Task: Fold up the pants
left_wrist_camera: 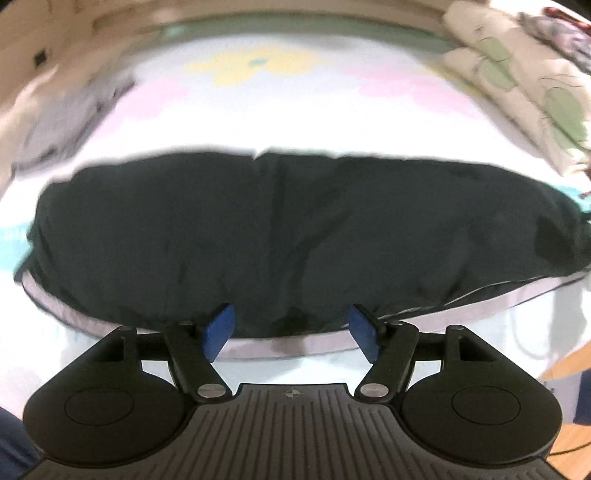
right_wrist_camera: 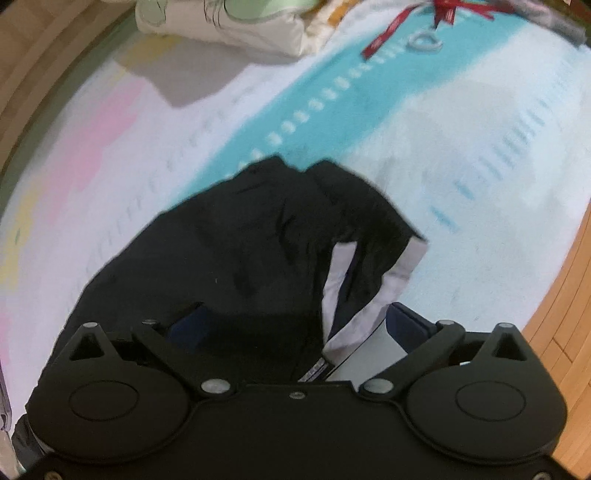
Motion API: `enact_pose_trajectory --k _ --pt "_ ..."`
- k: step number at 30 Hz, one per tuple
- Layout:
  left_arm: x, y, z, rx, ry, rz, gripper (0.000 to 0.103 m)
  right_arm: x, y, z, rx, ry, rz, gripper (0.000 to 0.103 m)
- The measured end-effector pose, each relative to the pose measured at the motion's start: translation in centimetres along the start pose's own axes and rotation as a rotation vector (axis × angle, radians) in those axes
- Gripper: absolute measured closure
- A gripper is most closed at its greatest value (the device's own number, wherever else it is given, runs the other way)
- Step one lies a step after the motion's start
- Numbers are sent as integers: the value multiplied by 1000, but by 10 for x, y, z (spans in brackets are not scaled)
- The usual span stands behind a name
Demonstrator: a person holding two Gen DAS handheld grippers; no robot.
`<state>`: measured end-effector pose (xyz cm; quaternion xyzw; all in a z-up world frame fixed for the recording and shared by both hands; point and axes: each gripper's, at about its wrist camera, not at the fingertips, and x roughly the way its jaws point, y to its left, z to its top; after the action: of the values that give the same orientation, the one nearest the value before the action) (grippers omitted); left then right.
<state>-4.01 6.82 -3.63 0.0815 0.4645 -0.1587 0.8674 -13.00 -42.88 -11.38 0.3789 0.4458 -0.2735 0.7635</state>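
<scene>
The black pants (left_wrist_camera: 295, 229) lie in a wide folded bundle across the pastel bed cover (left_wrist_camera: 288, 103), with a grey stripe along the near edge. My left gripper (left_wrist_camera: 291, 332) hovers at that near edge, open; its blue pads (left_wrist_camera: 218, 332) stand well apart and do not press the cloth. In the right wrist view the pants (right_wrist_camera: 236, 243) show a rumpled end with a white-grey stripe (right_wrist_camera: 340, 280). The right gripper (right_wrist_camera: 295, 325) is wide open over this end. Cloth lies loose between its jaws and partly hides the left pad.
Cream and green pillows (left_wrist_camera: 517, 74) lie at the back right of the bed, and a grey garment (left_wrist_camera: 70, 114) at the left. A red ribbon (right_wrist_camera: 436, 18) and a white ring (right_wrist_camera: 424, 42) rest on the teal stripe. Wooden floor (right_wrist_camera: 565, 314) borders the bed.
</scene>
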Motion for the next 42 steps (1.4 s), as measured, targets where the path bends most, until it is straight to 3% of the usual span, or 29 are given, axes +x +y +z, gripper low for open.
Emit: enact_pose_trajectory --k 5,10,14,18,19,21,24,27,32,38,40,41,42 --pt "-5 -36 35 50 -115 -64 33 -39 -10 20 63 -132 64 0" --pt "25 -82 61 77 -104 -135 33 -55 -9 52 62 -196 43 0" --pt "58 -122 75 130 -64 -159 33 -34 -1 70 -21 -123 43 0" --pt "82 -160 72 192 -11 -187 33 -9 4 80 -143 -9 112 3" --pt "85 -164 67 202 1 -199 33 -4 3 82 -165 14 136 5" --pt "97 -175 59 237 36 -213 33 4 1 85 -185 69 182 28" --pt "114 -184 41 291 111 -202 32 9 -6 85 -208 105 211 42" --pt "115 -188 28 328 62 -179 29 4 -11 78 -244 115 194 42" --pt "117 -185 27 304 65 -202 28 -9 -19 72 -213 124 225 42" --pt "118 -186 27 300 57 -203 28 7 -13 69 -253 186 111 42" --pt "115 -186 29 303 56 -205 28 13 -12 66 -257 211 89 55" --pt "113 -184 31 303 61 -207 29 14 -11 65 -259 207 81 81" --pt "110 -184 34 297 65 -217 29 12 -8 64 -277 196 68 82"
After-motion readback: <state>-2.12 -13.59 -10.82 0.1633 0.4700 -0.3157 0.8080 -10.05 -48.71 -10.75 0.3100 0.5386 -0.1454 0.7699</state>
